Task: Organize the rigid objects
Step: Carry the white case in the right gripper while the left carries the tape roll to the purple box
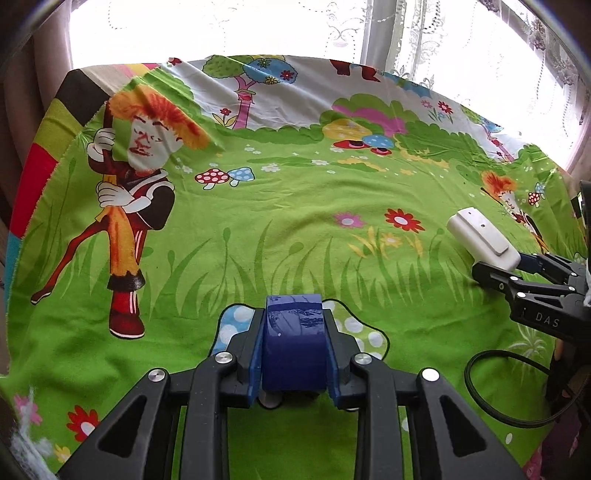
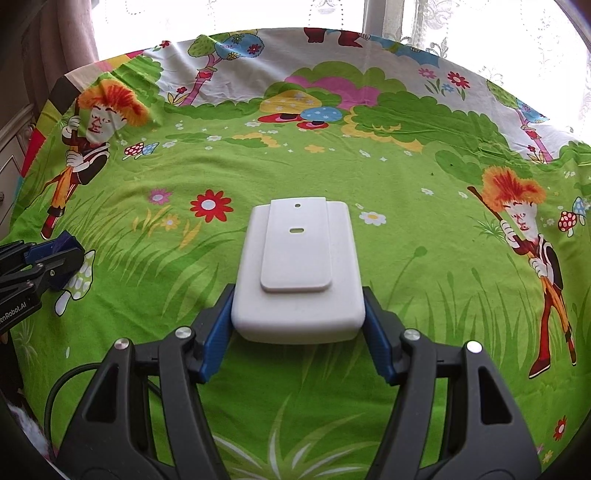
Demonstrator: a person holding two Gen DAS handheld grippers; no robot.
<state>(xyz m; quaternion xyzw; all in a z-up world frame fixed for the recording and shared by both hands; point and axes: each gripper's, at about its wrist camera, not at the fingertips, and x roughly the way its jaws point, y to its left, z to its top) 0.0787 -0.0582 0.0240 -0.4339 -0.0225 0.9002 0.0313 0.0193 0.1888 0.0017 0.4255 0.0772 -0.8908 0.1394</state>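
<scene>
In the left wrist view, a glossy dark blue block (image 1: pixel 293 343) is clamped between the blue pads of my left gripper (image 1: pixel 293 317), which is shut on it just above the cloth. In the right wrist view, a white rectangular plastic box (image 2: pixel 299 273) with a raised clip plate on top is held at its near end by my right gripper (image 2: pixel 298 295), which is shut on it. The left wrist view also shows the white box (image 1: pixel 482 238) and the right gripper (image 1: pixel 506 267) at the far right. My left gripper (image 2: pixel 64 254) with the blue block (image 2: pixel 61 242) appears at the left edge of the right wrist view.
A bright green cartoon-print cloth (image 1: pixel 295 221) covers the whole surface. A window with lace curtains (image 1: pixel 406 33) runs behind its far edge. A black cable (image 1: pixel 480 391) loops on the cloth at the right. A white drawer unit (image 2: pixel 11 155) stands beyond the left edge.
</scene>
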